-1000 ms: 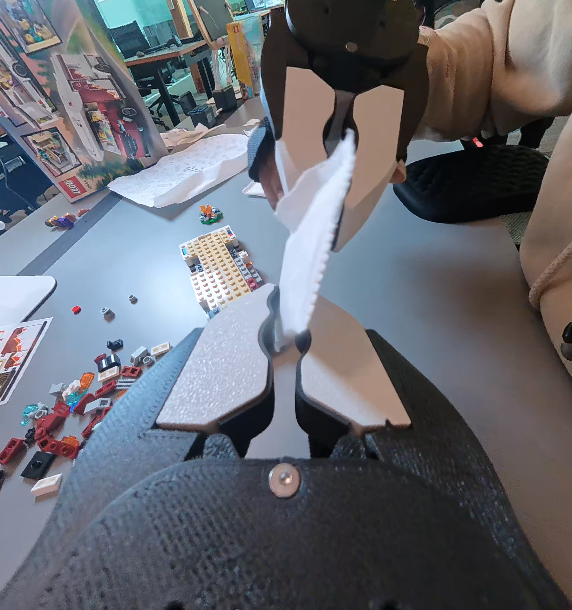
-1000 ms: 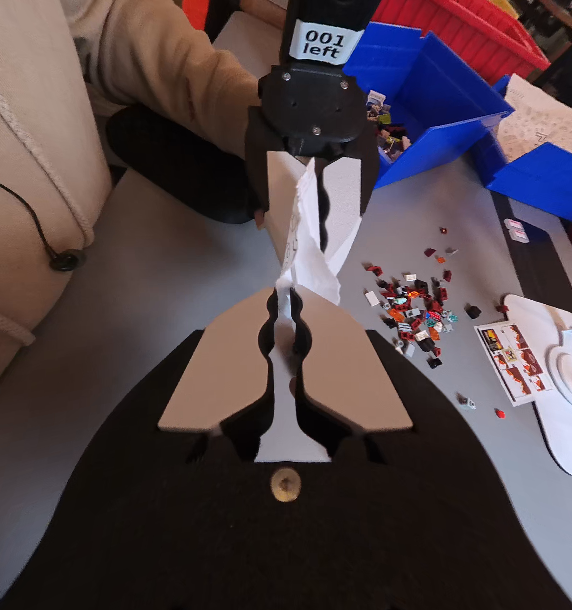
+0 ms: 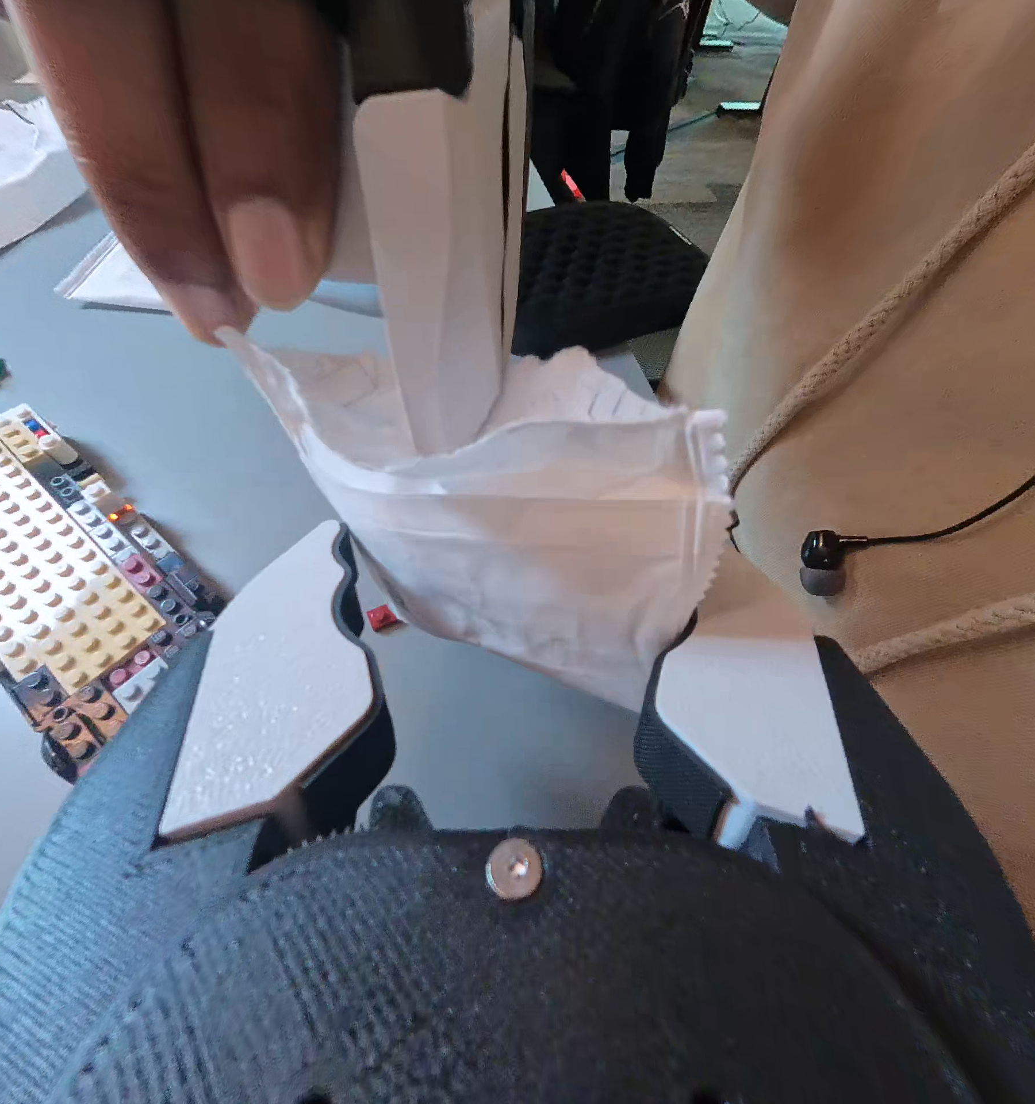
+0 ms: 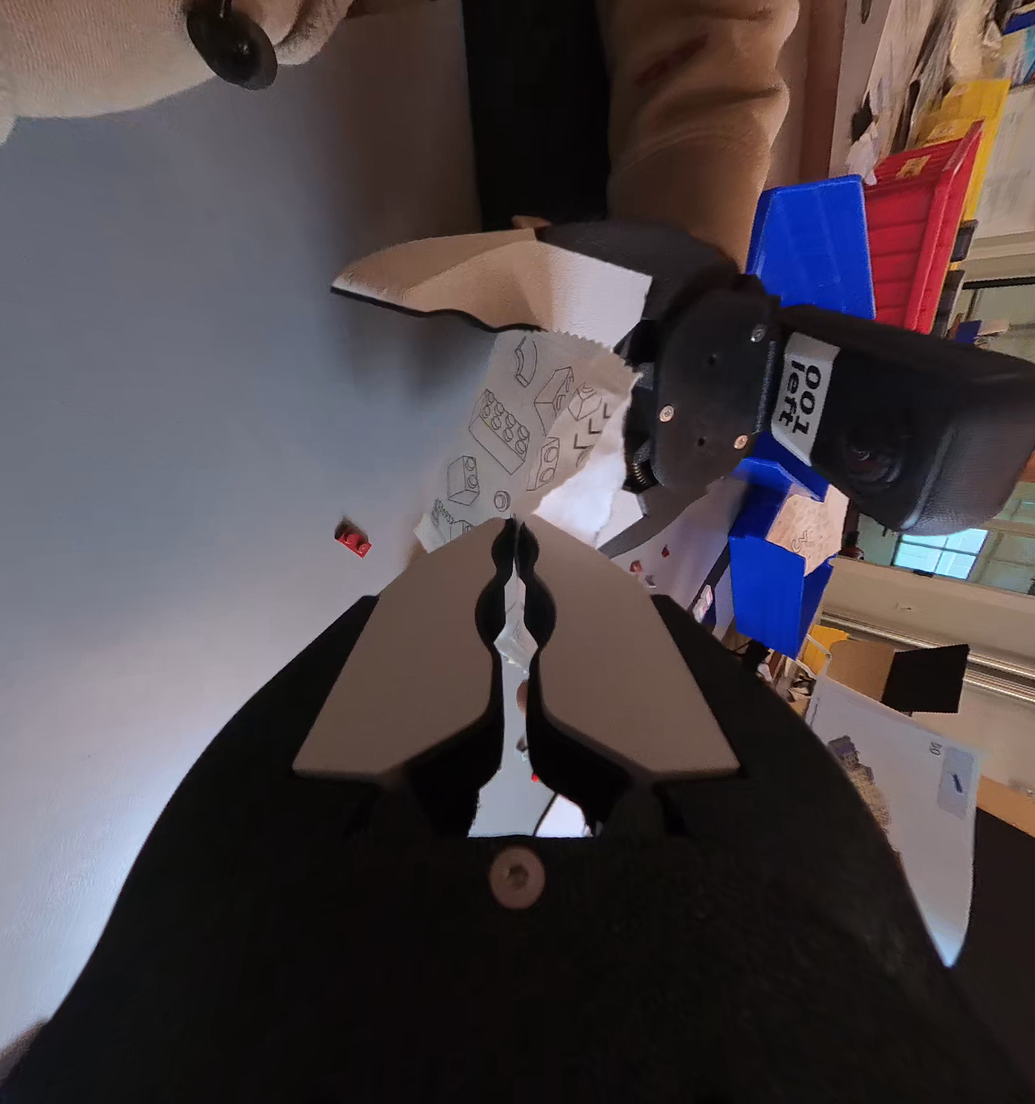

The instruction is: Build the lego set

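Item 1, right gripper [image 4: 514, 526]: jaws pressed together, pinching an edge of the white paper bag [image 4: 524, 430]. The bag is printed with line drawings of bricks and has a torn mouth and a zigzag-cut end. It hangs from this pinch, so the right gripper appears to carry all its weight.

Item 2, left gripper [image 3: 515, 573]: jaws spread wide. The bag's lower end sits between the fingers [image 3: 282, 675]; whether either pad touches it cannot be settled, and no squeeze shows. Judged not to be holding it. In the right wrist view one finger lies just above the bag and the other below it.

Item 3, small red brick [image 3: 382, 617]: on the grey table [image 3: 162, 418], just beyond the left gripper's left fingertip, beneath the bag. Also shown left of the right gripper's fingertips [image 4: 352, 539]. Its nearness to the torn bag suggests it came from it, though that is a judgement only.

Item 4, a hand [image 3: 204, 161]: above and left of the left jaws, fingertips at the bag's upper corner, apparently steadying the mouth.

Item 5, tan and grey studded build [image 3: 55, 573]: on the table, left of the left jaws.

Item 6, person's beige sleeve and cord [image 3: 921, 418], with a black earbud [image 3: 821, 552]: close on the right, crowding that side of the left gripper.

Item 7, black mesh chair seat [image 3: 599, 281]: beyond the bag.

Item 8, blue bins [image 4: 802, 287] and a red bin [image 4: 921, 227]: far right, behind the left gripper's body.
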`<action>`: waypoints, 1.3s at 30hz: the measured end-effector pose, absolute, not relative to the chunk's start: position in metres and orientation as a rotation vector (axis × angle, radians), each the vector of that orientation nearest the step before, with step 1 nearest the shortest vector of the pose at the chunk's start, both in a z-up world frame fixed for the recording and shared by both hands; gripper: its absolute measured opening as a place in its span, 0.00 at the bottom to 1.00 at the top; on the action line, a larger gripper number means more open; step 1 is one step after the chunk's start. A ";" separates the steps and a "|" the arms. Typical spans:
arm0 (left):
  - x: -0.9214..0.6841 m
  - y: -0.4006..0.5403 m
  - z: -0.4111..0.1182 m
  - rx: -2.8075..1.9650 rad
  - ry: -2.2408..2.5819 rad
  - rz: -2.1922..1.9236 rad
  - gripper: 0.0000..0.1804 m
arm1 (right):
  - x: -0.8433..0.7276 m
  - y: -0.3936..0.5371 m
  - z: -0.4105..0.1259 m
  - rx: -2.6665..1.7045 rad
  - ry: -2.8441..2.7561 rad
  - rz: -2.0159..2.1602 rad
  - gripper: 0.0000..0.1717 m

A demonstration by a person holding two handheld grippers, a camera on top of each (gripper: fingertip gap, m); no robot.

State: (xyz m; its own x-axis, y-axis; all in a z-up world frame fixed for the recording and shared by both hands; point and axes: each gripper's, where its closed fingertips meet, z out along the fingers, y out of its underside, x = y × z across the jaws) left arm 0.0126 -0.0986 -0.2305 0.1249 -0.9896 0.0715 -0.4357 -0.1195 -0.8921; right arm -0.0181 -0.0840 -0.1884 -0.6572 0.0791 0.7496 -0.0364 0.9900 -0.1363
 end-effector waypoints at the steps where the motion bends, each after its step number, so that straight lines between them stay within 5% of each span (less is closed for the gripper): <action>1: 0.012 -0.099 -0.230 -1.665 1.395 -0.958 0.53 | -0.017 -0.084 -0.189 -0.033 -2.270 0.170 0.00; 5: 0.000 -0.088 -0.220 -1.633 1.286 -0.908 0.25 | -0.009 -0.083 -0.186 -0.090 -2.233 0.196 0.00; 10: -0.005 -0.084 -0.212 -1.611 1.253 -0.924 0.30 | -0.009 -0.077 -0.184 -0.205 -2.205 0.218 0.00; 17: -0.034 -0.062 -0.196 -1.586 1.148 -0.597 0.00 | -0.003 -0.059 -0.203 -0.797 -2.245 0.485 0.00; 21: -0.033 -0.067 -0.205 -1.589 1.192 -0.590 0.00 | 0.002 -0.074 -0.210 -1.007 -2.265 0.731 0.01; 26: -0.031 -0.073 -0.213 -1.590 1.244 -0.626 0.00 | 0.011 -0.072 -0.179 -1.268 -2.216 1.151 0.17; 33: -0.029 -0.075 -0.213 -1.574 1.266 -0.620 0.00 | -0.002 -0.051 -0.192 -1.344 -2.209 1.136 0.13; 39: -0.026 -0.078 -0.213 -1.562 1.277 -0.624 0.00 | -0.005 -0.067 -0.217 -1.365 -2.332 1.092 0.00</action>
State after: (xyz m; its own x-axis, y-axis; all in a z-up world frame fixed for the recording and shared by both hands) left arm -0.0264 -0.0777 -0.2128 0.3136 -0.9308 -0.1875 -0.4245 0.0392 -0.9046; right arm -0.0053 -0.0669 -0.2173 -0.5413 0.8242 -0.1661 0.6554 0.2899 -0.6974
